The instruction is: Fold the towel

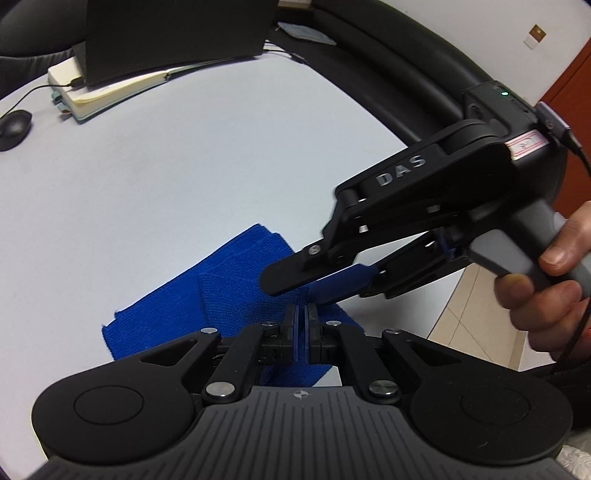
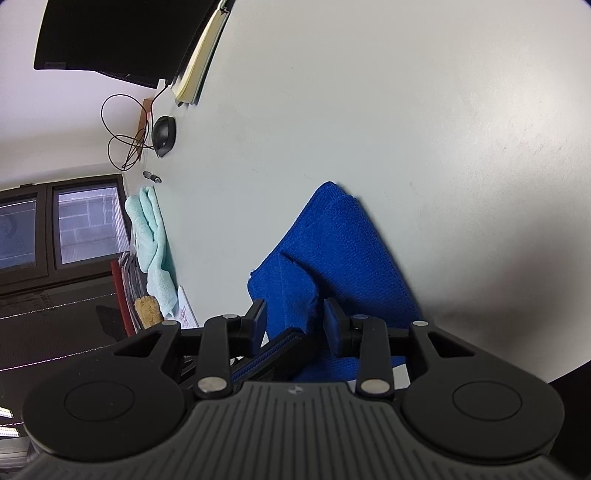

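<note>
Your left gripper [image 1: 303, 314] has its two fingers pressed nearly together, with a thin strip of the blue towel [image 1: 207, 291] pinched between the pads at the cloth's near edge. Your right gripper [image 1: 295, 286] reaches in from the right in the left wrist view, held in your right hand [image 1: 546, 273]; its fingers stand apart, and the right wrist view shows a raised fold of the towel [image 2: 332, 251] sitting in the gap between them, though you cannot tell from either view whether the pads actually touch the cloth. The towel is a deep blue, ribbed-weave cloth lying on the pale table [image 1: 184, 166] near its front edge. It is already doubled over in places: layered edges show at its far corner, and a smaller flap lies over the larger sheet with a clear crease line. Farther back on the table sit an open notebook [image 1: 110, 88] under a dark laptop [image 1: 166, 33], a black mouse [image 1: 13, 127] with its cable, and, in the right wrist view, a light green towel [image 2: 151, 236] at the table's edge.
</note>
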A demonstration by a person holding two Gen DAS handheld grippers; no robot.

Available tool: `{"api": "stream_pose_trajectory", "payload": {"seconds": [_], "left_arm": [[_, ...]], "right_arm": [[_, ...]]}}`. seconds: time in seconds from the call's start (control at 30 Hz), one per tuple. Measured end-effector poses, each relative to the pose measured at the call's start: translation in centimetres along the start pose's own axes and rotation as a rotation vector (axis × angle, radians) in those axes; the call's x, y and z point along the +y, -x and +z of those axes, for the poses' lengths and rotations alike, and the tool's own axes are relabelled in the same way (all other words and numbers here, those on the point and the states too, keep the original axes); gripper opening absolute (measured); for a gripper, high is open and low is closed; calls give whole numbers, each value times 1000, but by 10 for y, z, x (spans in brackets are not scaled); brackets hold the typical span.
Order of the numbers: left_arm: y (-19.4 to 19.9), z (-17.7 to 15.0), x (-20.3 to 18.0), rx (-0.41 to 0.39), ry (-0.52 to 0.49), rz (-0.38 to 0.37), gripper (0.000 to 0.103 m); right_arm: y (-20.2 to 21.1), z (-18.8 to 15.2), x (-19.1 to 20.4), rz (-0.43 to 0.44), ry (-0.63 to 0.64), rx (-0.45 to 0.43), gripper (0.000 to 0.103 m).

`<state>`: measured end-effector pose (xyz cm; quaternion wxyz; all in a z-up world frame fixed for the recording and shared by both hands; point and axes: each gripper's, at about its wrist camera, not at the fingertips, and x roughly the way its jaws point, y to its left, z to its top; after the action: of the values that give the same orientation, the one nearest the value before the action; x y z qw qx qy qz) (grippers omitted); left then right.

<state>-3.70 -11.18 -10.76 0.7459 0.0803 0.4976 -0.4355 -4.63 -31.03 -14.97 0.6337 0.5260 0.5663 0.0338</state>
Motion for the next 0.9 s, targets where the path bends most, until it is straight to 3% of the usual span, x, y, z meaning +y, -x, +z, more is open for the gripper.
{"api": "stream_pose_trajectory", "payload": {"seconds": [0.2,0.33,0.53,0.9], "left_arm": [[3,0,-5,-16,-22,-26,3],[7,-2,1,-22,19,-23,5],[22,-6,24,-49,143,20,29],[25,-12,68,-17,330,173,31]], "right_arm": [[-7,0,-3,-10,-8,6,5],[-5,1,-4,-22,-8,-11,3],[4,2,-3,-39,5,-39,3],[37,2,-11,-56,-7,-124,2]]}}
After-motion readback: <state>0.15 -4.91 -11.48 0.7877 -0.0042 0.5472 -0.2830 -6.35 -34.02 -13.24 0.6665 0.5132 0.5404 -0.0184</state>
